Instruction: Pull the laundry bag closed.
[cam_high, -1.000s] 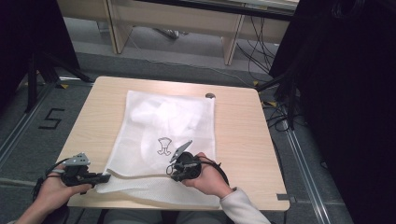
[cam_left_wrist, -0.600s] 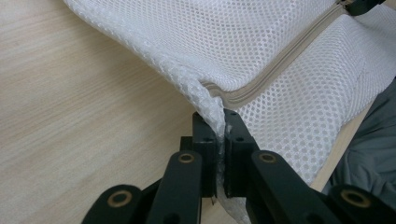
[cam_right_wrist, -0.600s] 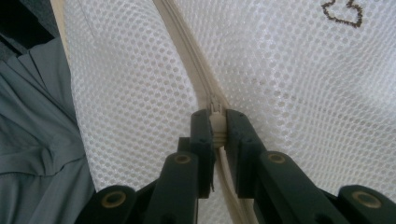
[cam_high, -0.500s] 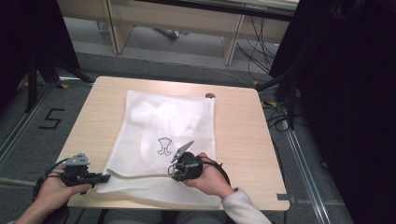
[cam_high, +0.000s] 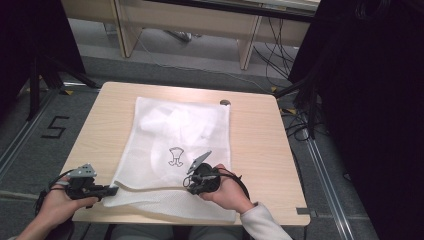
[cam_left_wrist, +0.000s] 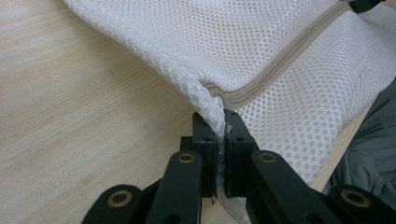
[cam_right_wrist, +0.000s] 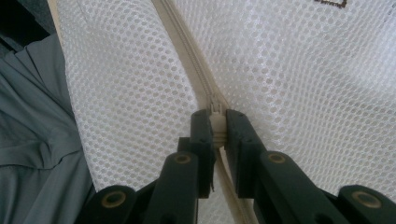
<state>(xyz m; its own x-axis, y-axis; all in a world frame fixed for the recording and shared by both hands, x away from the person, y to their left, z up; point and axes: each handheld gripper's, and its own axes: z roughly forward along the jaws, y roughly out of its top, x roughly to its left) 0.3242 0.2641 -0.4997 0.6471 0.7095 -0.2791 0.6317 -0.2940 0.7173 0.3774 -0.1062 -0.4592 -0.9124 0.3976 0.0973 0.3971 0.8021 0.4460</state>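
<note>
While the left gripper (cam_left_wrist: 219, 133) clamps the mesh laundry bag's (cam_high: 180, 135) corner, the right gripper (cam_right_wrist: 215, 128), clamped on the zipper pull (cam_right_wrist: 215, 108), must next draw it along.

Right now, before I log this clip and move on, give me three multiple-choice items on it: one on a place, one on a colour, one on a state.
1. Where does the left gripper grip the white mesh laundry bag?
A. the far edge
B. its near left corner, by the zipper's end
C. the printed emblem

2. What colour is the zipper tape?
A. beige
B. black
C. blue

3. How does the right gripper stand?
A. open above the bag
B. shut on nothing
C. shut on the zipper pull

Key:
1 B, the left gripper view shows mesh pinched between its jaws where the zipper ends, at the bag's near left corner in the high view.
2 A, both gripper views show a beige strip through the white mesh.
3 C, the right gripper view shows the jaws pressed on the pull.
</note>
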